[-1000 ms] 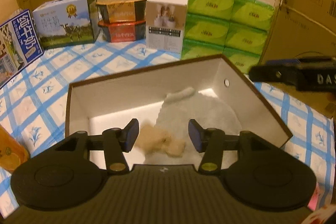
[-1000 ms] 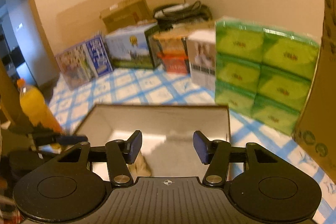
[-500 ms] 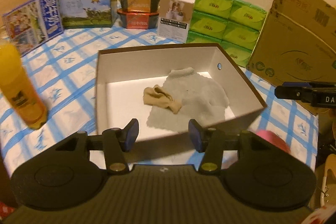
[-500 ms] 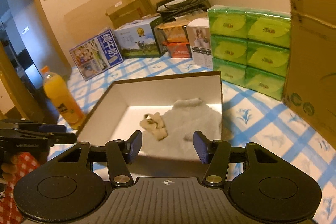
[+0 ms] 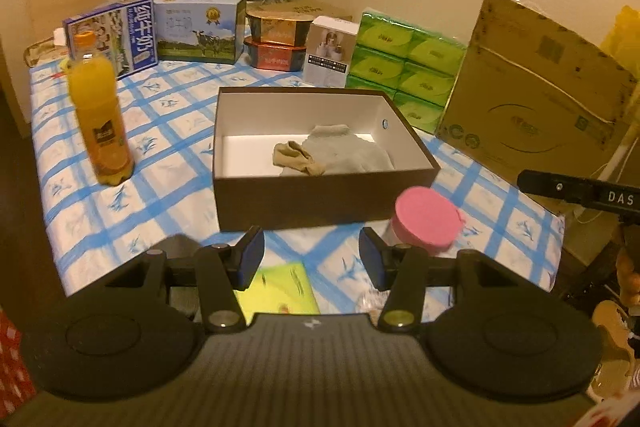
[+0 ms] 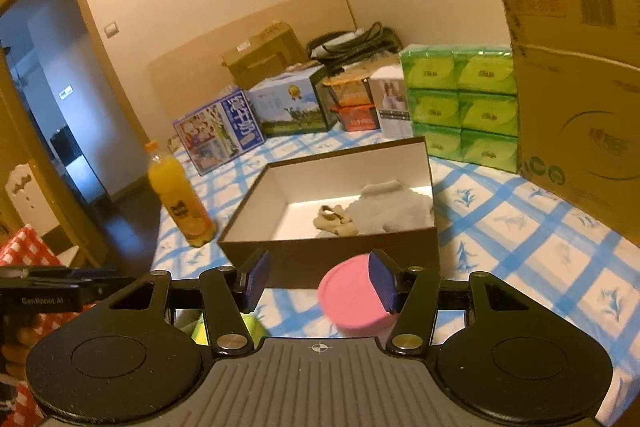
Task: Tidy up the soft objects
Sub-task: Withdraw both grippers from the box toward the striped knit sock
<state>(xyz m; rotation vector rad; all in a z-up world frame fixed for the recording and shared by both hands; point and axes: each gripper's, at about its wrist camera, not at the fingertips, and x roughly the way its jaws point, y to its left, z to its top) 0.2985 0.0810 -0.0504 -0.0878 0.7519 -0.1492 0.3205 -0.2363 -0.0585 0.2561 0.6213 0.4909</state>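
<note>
Both tools have drawn back from the box [image 5: 320, 195]; left tool [image 5: 311, 259] and right tool [image 6: 319, 281] gape half-wide, empty.

- I'm looking into a home room: a table under a blue-checked cloth [image 5: 168, 107]
- Milk cartons [image 5: 200, 27], green tissue packs [image 5: 404, 67] and cardboard boxes [image 5: 532, 91] fill the frame's top
- Open doorway [image 6: 52, 99] at left in the right view

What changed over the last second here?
Both grippers, left and right, pulled back from over the box; bottle and pink lid came into view. Nothing was gripped or released. Jaws open and empty; sock and grey cloth unmoved.
</note>
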